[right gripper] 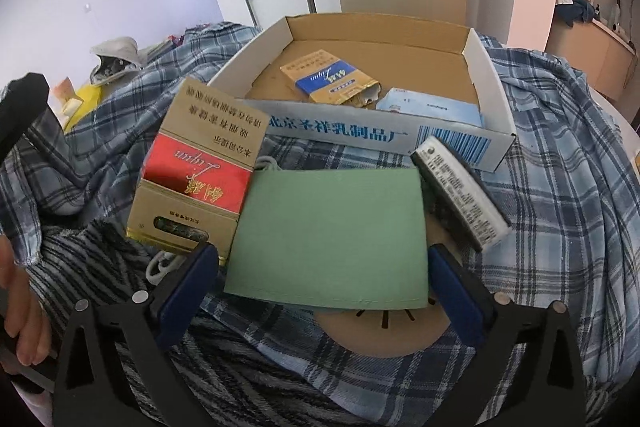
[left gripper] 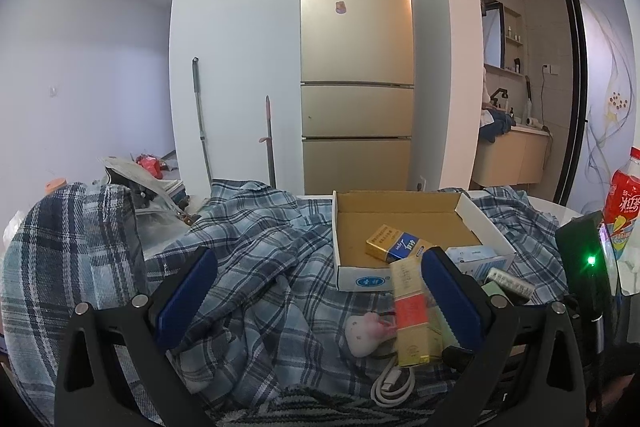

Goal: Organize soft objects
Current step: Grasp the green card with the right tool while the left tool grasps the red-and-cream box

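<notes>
A green face mask (right gripper: 332, 239) lies flat on the plaid cloth (right gripper: 560, 187), in front of the open cardboard box (right gripper: 486, 75). My right gripper (right gripper: 322, 289) is open, its blue fingers on either side of the mask's near edge. A red and gold carton (right gripper: 200, 171) leans at the mask's left. My left gripper (left gripper: 320, 295) is open above the plaid cloth (left gripper: 248, 247), nothing between its fingers. A small pink and white soft toy (left gripper: 364, 333) lies just inside its right finger, beside the same carton (left gripper: 414, 311). The box (left gripper: 360, 279) sits ahead to the right.
The box holds a gold and blue pack (right gripper: 332, 77) and a light blue pack (right gripper: 432, 107). A grey printed box (right gripper: 460, 191) lies right of the mask. A white cable (left gripper: 394, 385), a red bottle (left gripper: 620, 203) and a striped towel (right gripper: 100, 267) are nearby. A hand (right gripper: 16, 307) shows at left.
</notes>
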`<state>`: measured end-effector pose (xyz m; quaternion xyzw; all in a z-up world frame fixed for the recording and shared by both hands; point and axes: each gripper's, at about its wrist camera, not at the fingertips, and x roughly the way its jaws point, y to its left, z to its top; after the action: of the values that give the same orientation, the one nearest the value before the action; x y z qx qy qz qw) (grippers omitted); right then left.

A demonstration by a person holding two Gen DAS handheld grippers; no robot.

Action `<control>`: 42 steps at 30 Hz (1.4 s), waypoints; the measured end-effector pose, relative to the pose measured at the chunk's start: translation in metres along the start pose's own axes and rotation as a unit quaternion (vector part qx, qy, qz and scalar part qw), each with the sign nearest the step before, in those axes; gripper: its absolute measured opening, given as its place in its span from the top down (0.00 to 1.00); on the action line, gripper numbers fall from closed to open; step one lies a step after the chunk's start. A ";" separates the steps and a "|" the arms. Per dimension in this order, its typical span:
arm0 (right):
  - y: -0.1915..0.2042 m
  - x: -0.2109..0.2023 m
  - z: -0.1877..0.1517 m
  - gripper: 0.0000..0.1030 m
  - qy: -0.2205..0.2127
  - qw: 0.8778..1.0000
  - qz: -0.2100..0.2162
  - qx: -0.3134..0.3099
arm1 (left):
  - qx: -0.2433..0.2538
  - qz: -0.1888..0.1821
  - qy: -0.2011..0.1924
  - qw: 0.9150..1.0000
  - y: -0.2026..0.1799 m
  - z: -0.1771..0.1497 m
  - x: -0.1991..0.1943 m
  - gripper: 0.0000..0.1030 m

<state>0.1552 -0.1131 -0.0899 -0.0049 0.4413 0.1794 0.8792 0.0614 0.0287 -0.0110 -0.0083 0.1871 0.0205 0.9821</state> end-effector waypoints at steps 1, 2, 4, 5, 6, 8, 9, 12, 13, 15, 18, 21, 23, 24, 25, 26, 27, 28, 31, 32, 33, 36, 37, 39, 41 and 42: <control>0.001 0.001 0.000 0.01 0.002 1.000 -0.002 -0.004 | 0.000 -0.001 0.002 1.000 -0.001 0.000 0.001 0.00; 0.002 0.002 0.000 0.01 0.005 1.000 -0.005 -0.008 | 0.002 -0.002 0.004 1.000 -0.001 0.000 0.002 0.00; 0.004 0.004 0.000 0.01 0.006 1.000 -0.009 -0.015 | 0.008 -0.015 0.021 1.000 -0.004 -0.001 0.007 0.00; 0.004 0.004 0.000 0.01 0.008 1.000 -0.010 -0.018 | 0.014 -0.031 0.036 0.999 -0.006 -0.002 0.012 0.00; 0.005 0.005 0.000 0.01 0.009 1.000 -0.011 -0.020 | 0.022 -0.055 0.059 0.997 -0.010 -0.003 0.018 0.00; 0.006 0.006 0.001 0.01 0.008 1.000 -0.011 -0.021 | 0.041 -0.091 0.099 0.990 -0.020 -0.009 0.029 0.00; 0.007 0.007 0.000 0.01 0.008 1.000 -0.011 -0.022 | 0.050 -0.099 0.110 0.988 -0.024 -0.010 0.033 0.00; 0.005 0.005 0.000 0.01 0.010 1.000 -0.009 -0.025 | 0.063 -0.125 0.126 0.982 -0.033 -0.012 0.038 0.05; 0.005 0.005 0.000 0.01 0.010 1.000 -0.009 -0.026 | 0.066 -0.131 0.134 0.980 -0.035 -0.014 0.041 0.11; 0.007 0.004 -0.001 0.01 0.011 0.999 -0.009 -0.032 | 0.070 -0.144 0.152 0.975 -0.040 -0.015 0.047 0.20; 0.008 0.002 -0.002 0.01 0.010 0.999 -0.008 -0.036 | 0.071 -0.168 0.191 0.965 -0.045 -0.020 0.060 0.44; 0.006 -0.001 -0.004 0.01 0.009 0.999 -0.003 -0.032 | 0.071 -0.186 0.220 0.955 -0.047 -0.026 0.068 0.59; 0.006 -0.002 -0.004 0.01 0.009 0.999 0.000 -0.030 | 0.066 -0.196 0.225 0.952 -0.047 -0.027 0.069 0.69; 0.005 -0.003 -0.004 0.01 0.009 1.000 0.000 -0.030 | 0.064 -0.198 0.221 0.953 -0.046 -0.027 0.068 0.71; 0.004 -0.004 -0.005 0.01 0.008 1.000 0.001 -0.030 | 0.062 -0.194 0.215 0.955 -0.045 -0.027 0.065 0.72; 0.004 -0.005 -0.005 0.01 0.008 0.999 0.001 -0.031 | 0.058 -0.192 0.206 0.958 -0.042 -0.025 0.062 0.73; 0.004 -0.006 -0.005 0.01 0.008 1.000 0.002 -0.030 | 0.050 -0.190 0.190 0.962 -0.038 -0.023 0.057 0.74; 0.003 -0.007 -0.005 0.01 0.006 1.000 0.003 -0.028 | 0.044 -0.188 0.177 0.965 -0.034 -0.020 0.052 0.74; 0.001 -0.008 -0.003 0.01 0.002 1.000 0.005 -0.018 | 0.023 -0.182 0.123 0.975 -0.022 -0.013 0.035 0.76; -0.001 -0.008 -0.003 0.01 0.001 1.000 0.007 -0.014 | 0.019 -0.173 0.107 0.979 -0.020 -0.010 0.030 0.76; -0.002 -0.009 -0.003 0.01 0.001 1.000 0.008 -0.012 | 0.017 -0.162 0.092 0.982 -0.018 -0.009 0.025 0.76; -0.007 -0.012 0.000 0.01 -0.006 1.000 0.008 0.001 | 0.020 -0.147 0.071 0.986 -0.018 -0.006 0.017 0.76; -0.011 -0.015 0.001 0.01 -0.013 1.000 0.011 0.011 | 0.023 -0.145 0.069 0.987 -0.019 -0.005 0.017 0.77; -0.021 -0.021 0.004 0.26 -0.028 0.999 0.020 0.037 | 0.026 -0.142 0.067 0.987 -0.020 -0.003 0.017 0.77; -0.030 -0.019 0.008 0.34 -0.023 0.998 0.035 0.056 | 0.024 -0.139 0.067 0.988 -0.019 -0.003 0.017 0.77; -0.033 -0.017 0.008 0.34 -0.017 0.997 0.036 0.064 | 0.022 -0.137 0.068 0.988 -0.018 -0.003 0.017 0.77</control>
<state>0.1628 -0.1484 -0.0765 0.0706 0.4365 0.1823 0.8782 0.0774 0.0111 -0.0196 -0.0132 0.2509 -0.1192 0.9605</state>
